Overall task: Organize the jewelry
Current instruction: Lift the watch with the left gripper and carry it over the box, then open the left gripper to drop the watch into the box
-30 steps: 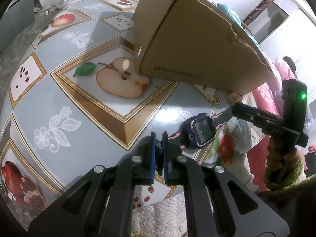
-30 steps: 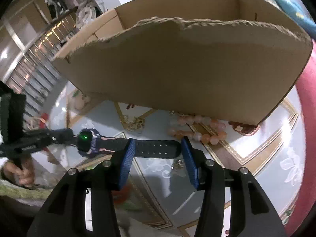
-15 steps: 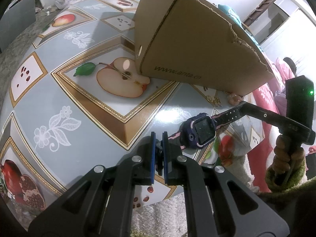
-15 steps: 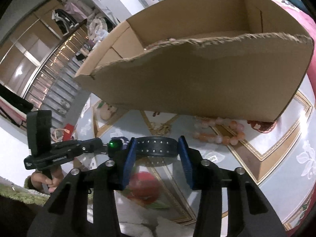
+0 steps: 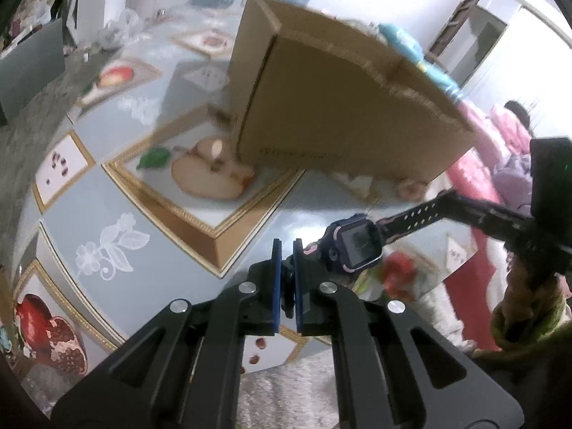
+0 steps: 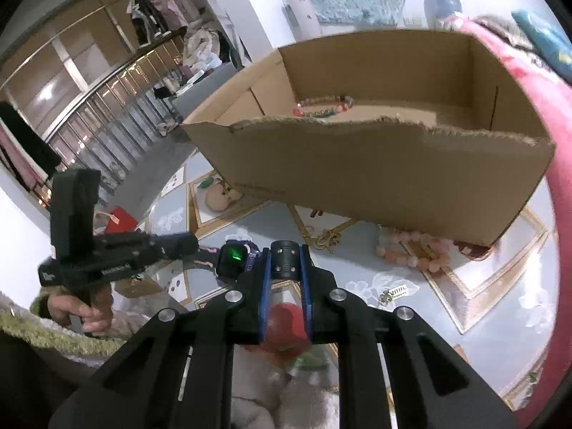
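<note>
A dark purple smartwatch (image 5: 352, 248) hangs in the air between my two grippers, above the table and in front of the cardboard box (image 5: 343, 107). My left gripper (image 5: 286, 250) is shut on one strap end. My right gripper (image 6: 286, 250) is shut on the other, perforated strap (image 6: 284, 259); in the left wrist view it shows at the right (image 5: 461, 202). The watch face (image 6: 234, 257) glows green in the right wrist view. The open box (image 6: 375, 178) holds a beaded bracelet (image 6: 323, 105).
On the fruit-patterned tablecloth (image 5: 118, 214) by the box lie a pink bead bracelet (image 6: 411, 250), a gold chain (image 6: 327, 237) and a small clasp piece (image 6: 393, 293). A pink cushion (image 6: 550, 178) borders the right. A pale rug (image 5: 286, 393) lies below the table edge.
Both grippers have lifted the watch higher, and the right gripper has closed onto the strap. The right wrist view now looks down into the box.
</note>
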`<state>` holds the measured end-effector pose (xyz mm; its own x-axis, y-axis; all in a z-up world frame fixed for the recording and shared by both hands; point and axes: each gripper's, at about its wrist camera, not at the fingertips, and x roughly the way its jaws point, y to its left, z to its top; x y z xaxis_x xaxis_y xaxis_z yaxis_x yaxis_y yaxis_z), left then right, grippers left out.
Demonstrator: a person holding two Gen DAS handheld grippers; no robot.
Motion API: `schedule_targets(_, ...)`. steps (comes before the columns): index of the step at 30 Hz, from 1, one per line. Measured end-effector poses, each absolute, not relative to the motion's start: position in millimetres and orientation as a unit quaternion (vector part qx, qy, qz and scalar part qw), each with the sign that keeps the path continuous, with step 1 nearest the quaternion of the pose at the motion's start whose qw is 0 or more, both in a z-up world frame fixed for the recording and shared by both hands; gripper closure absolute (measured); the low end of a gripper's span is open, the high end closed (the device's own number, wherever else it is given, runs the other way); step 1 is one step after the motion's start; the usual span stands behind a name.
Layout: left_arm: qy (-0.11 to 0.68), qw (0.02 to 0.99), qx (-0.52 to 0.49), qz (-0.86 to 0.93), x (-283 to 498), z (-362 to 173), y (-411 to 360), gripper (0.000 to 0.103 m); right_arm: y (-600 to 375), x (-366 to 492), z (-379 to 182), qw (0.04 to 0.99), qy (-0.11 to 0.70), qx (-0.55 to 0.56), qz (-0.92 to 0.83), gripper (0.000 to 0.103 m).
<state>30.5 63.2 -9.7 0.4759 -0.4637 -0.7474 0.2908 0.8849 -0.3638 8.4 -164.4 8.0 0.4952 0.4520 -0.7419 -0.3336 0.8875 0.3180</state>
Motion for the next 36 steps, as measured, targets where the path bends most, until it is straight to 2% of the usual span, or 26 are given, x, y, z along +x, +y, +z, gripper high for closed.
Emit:
schedule_targets(5,0.427,0.868,-0.091,-0.234,24,20,58,0.098,-177,1,36,0.875,0.423,0.074,0.224,0.088)
schedule_targets(9,0.385,0.882,-0.076,-0.260,26,61,47,0.098,-193,3,82,0.894,0.378,0.080,0.227,0.088)
schedule_targets(13,0.347,0.893,-0.054,-0.283,54,103,27,0.098,-217,32,115,0.903,0.355,0.090,0.226,0.088)
schedule_targets(16,0.348,0.891,-0.037,-0.290,90,119,7,0.098,-233,68,124,0.901,0.364,0.095,0.215,0.088)
schedule_targets(18,0.361,0.886,-0.022,-0.291,118,120,-9,0.098,-238,96,124,0.898,0.378,0.091,0.206,0.088)
schedule_targets(23,0.449,0.848,0.007,-0.280,203,97,-50,0.098,-249,179,99,0.869,0.455,0.085,0.174,0.088)
schedule_targets(28,0.515,0.813,0.042,-0.269,249,67,-73,0.098,-246,242,68,0.848,0.509,0.048,0.142,0.088)
schedule_targets(30,0.539,0.800,0.056,-0.259,261,56,-78,0.097,-241,261,56,0.842,0.523,0.016,0.127,0.081)
schedule_targets(31,0.549,0.795,0.063,-0.250,267,50,-78,0.096,-240,265,53,0.842,0.526,0.007,0.120,0.079)
schedule_targets(33,0.563,0.790,0.068,-0.232,274,41,-76,0.083,-236,275,49,0.843,0.526,-0.016,0.115,0.074)
schedule_targets(36,0.566,0.792,0.054,-0.222,279,38,-65,0.076,-228,274,56,0.859,0.500,-0.065,0.088,0.067)
